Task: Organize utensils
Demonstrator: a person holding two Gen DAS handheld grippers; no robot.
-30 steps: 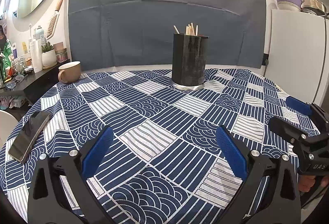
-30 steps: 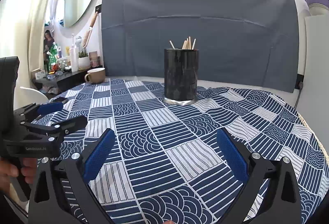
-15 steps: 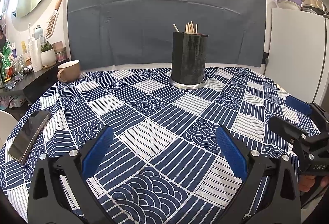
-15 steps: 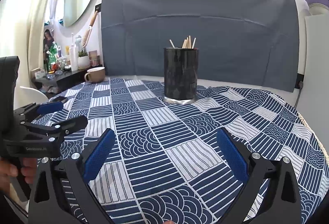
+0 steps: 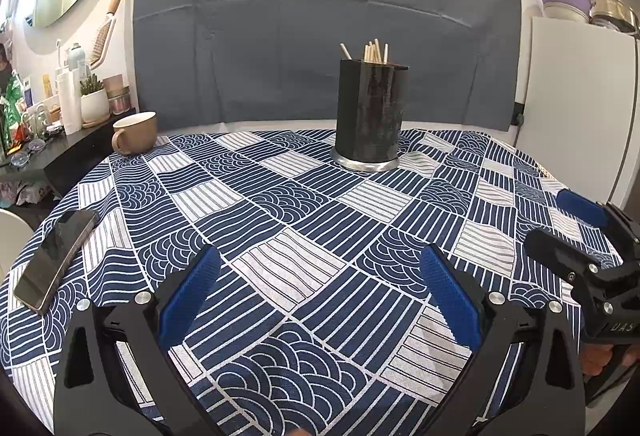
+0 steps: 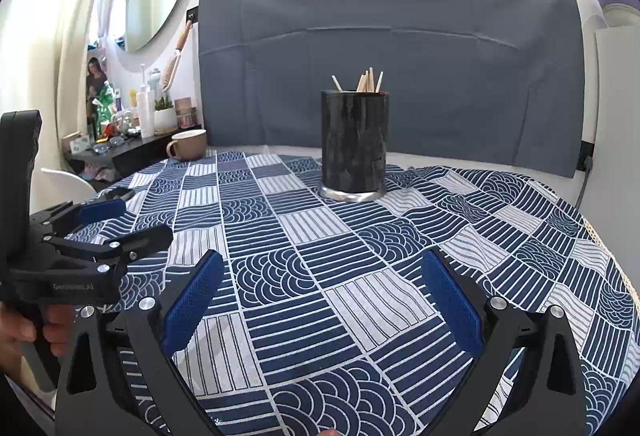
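Note:
A black cylindrical utensil holder [image 5: 370,116] with a silver base stands at the far middle of the table; it also shows in the right wrist view [image 6: 354,144]. Several wooden chopstick ends [image 5: 374,52] stick up out of it, also seen from the right [image 6: 366,80]. My left gripper [image 5: 320,276] is open and empty, low over the near part of the cloth. My right gripper [image 6: 320,280] is open and empty, beside it on the right. Each gripper shows in the other's view: the right one [image 5: 576,224] and the left one [image 6: 124,220].
A blue and white patterned tablecloth [image 5: 304,204] covers the round table. A dark phone [image 5: 56,260] lies at the left edge. A tan mug [image 5: 134,132] sits at the far left. A side shelf [image 5: 48,152] with bottles stands left; a white cabinet [image 5: 576,104] right.
Both views have shifted only slightly; the holder sits a little lower in the left wrist frame. Both grippers stay open and empty.

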